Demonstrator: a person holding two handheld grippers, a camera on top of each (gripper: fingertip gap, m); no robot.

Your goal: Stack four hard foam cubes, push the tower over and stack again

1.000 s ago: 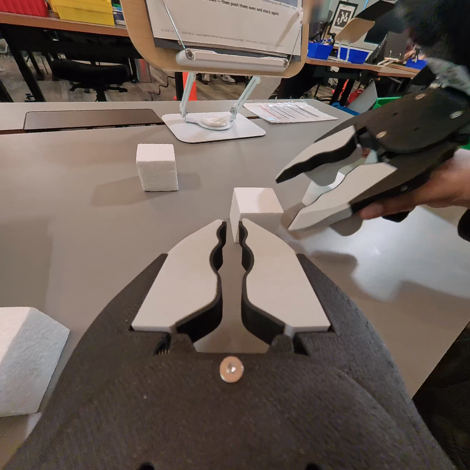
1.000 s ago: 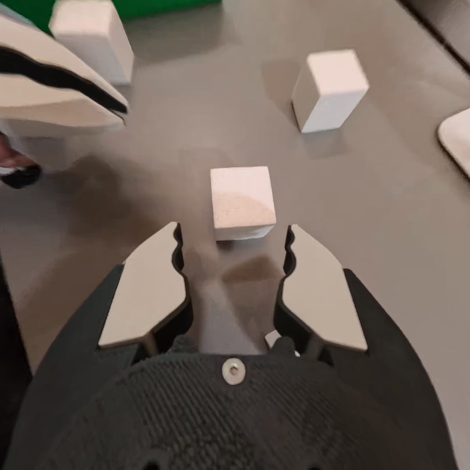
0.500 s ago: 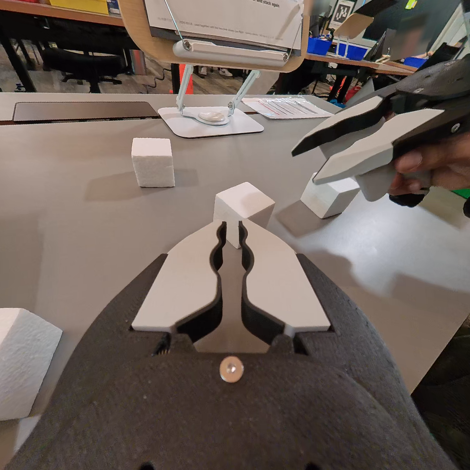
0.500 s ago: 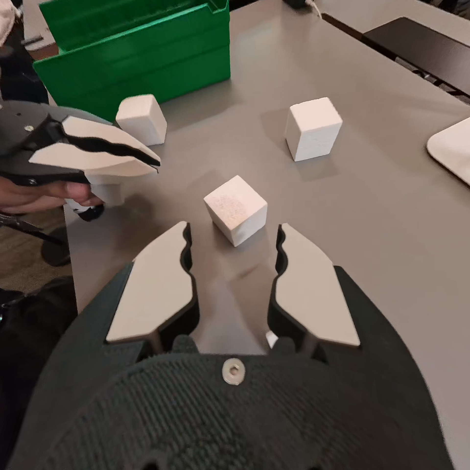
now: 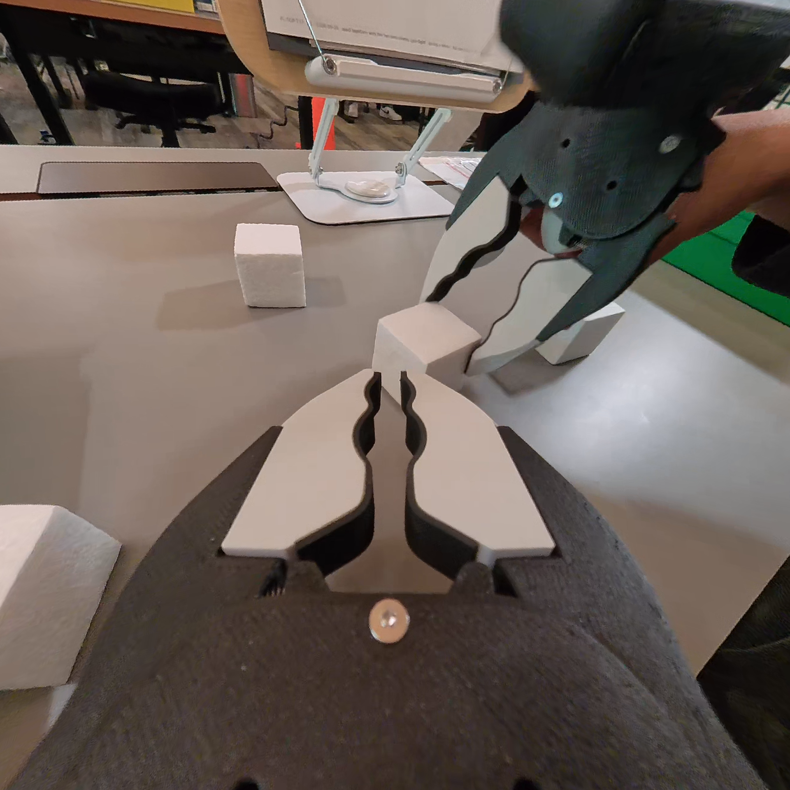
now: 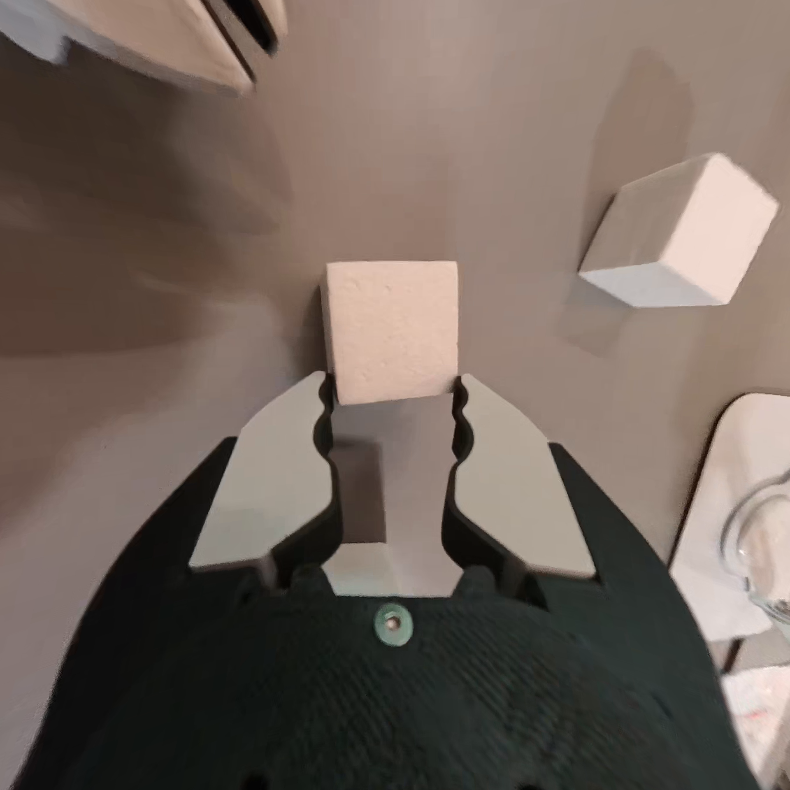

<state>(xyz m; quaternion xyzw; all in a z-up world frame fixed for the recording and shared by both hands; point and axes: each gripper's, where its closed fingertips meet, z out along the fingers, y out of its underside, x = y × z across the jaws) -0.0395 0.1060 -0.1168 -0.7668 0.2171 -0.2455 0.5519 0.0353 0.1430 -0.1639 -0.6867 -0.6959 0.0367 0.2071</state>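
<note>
A white foam cube point(image 5: 423, 337) stands on the grey table point(image 5: 149, 384), just beyond the tips of my left gripper point(image 5: 387, 376). The left gripper's fingers are nearly together with nothing between them. My right gripper point(image 6: 393, 384) comes down from above and is closed on this cube point(image 6: 391, 329), one pad against each side. In the left wrist view the right gripper point(image 5: 453, 333) straddles the cube, held by a hand. The cube rests on the table. The left gripper's tips point(image 6: 260, 64) show blurred at the top left of the right wrist view.
More white foam cubes stand at the back left point(image 5: 270, 269), behind the right gripper point(image 5: 581, 337) and at the near left point(image 5: 38, 590); one shows in the right wrist view point(image 6: 684, 239). A document stand's white base point(image 5: 363, 205) is behind. A green bin point(image 5: 718, 260) is at the right. The grippers' ends are close to 10 cm from one another.
The right gripper swung in over the middle cube, came down around it and narrowed its fingers onto its sides. The left gripper stayed nearly closed and barely moved.
</note>
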